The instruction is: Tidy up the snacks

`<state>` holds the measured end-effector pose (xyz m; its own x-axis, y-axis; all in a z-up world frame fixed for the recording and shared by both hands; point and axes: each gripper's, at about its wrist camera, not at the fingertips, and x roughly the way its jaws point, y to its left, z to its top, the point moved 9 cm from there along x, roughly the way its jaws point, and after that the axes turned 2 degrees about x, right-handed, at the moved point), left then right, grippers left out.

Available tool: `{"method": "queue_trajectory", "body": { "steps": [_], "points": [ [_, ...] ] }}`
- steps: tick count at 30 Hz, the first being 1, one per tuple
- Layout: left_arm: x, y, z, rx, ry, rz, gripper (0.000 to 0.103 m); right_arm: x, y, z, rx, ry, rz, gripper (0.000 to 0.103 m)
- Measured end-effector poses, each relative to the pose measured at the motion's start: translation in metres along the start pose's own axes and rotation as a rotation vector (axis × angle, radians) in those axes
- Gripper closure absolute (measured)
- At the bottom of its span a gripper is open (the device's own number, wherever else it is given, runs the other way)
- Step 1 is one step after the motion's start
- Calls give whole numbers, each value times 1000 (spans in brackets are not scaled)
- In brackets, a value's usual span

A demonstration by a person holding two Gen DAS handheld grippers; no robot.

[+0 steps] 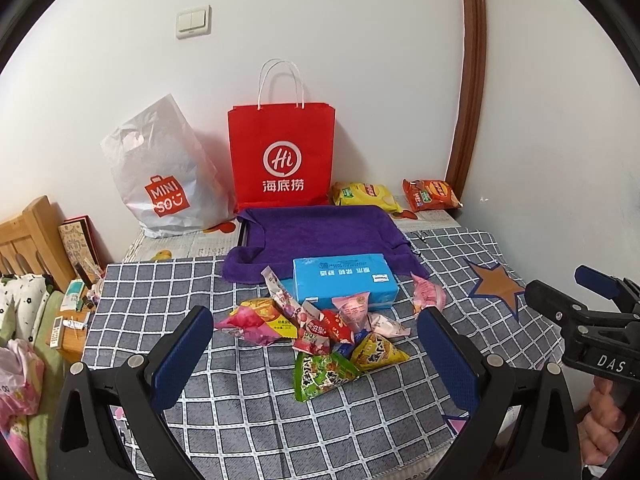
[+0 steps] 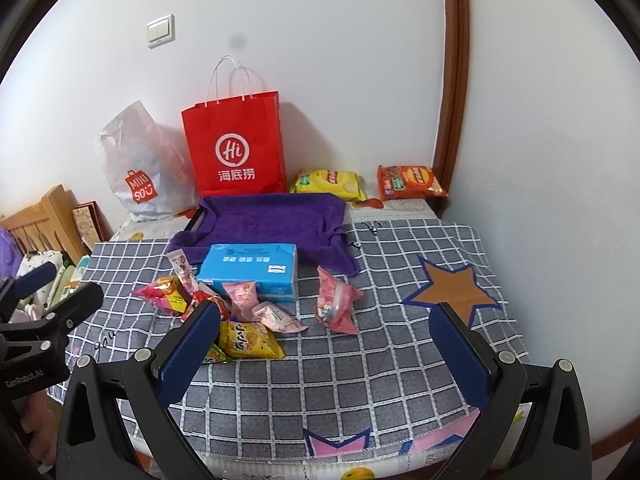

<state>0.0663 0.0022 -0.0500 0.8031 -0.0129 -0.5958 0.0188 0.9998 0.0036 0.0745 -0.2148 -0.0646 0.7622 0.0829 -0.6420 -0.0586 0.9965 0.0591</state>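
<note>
A pile of small snack packets (image 1: 320, 332) lies on the checked cloth (image 1: 248, 420), in front of a blue box (image 1: 344, 280). A green packet (image 1: 322, 376) and a yellow one (image 1: 378, 352) lie nearest me. A pink packet (image 2: 336, 304) lies apart to the right. My left gripper (image 1: 316, 344) is open and empty, hovering just before the pile. My right gripper (image 2: 326, 344) is open and empty, to the right of the pile; the yellow packet (image 2: 248, 340) is by its left finger. Yellow (image 1: 366, 194) and orange (image 1: 430, 194) chip bags lie at the back.
A red paper bag (image 1: 282, 156) and a white Miniso plastic bag (image 1: 166, 176) stand against the wall. A purple towel (image 1: 316, 232) lies behind the blue box. A wooden headboard (image 1: 28, 240) and clutter sit at the left. A door frame (image 1: 468, 80) rises at the right.
</note>
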Motion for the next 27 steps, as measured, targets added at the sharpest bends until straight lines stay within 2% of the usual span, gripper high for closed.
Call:
{"method": "queue_trajectory", "body": {
  "steps": [6,13,18,20,24,27],
  "points": [
    [27,11,-12,-15,56,7,1,29,-10,-9,22,19,-49,0],
    [77,31,-37,-59,157,16,3,92,-23,-33,52,125,20,1],
    [110,48,-51,-96,210,18,4,134,-36,-41,65,170,8,9],
    [120,53,-55,-117,232,8,4,148,-40,-41,83,183,13,17],
    [141,61,-61,-131,278,1,4,180,-39,-43,123,225,40,20],
    [150,68,-62,-136,296,-3,4,202,-37,-45,130,256,40,26]
  ]
}}
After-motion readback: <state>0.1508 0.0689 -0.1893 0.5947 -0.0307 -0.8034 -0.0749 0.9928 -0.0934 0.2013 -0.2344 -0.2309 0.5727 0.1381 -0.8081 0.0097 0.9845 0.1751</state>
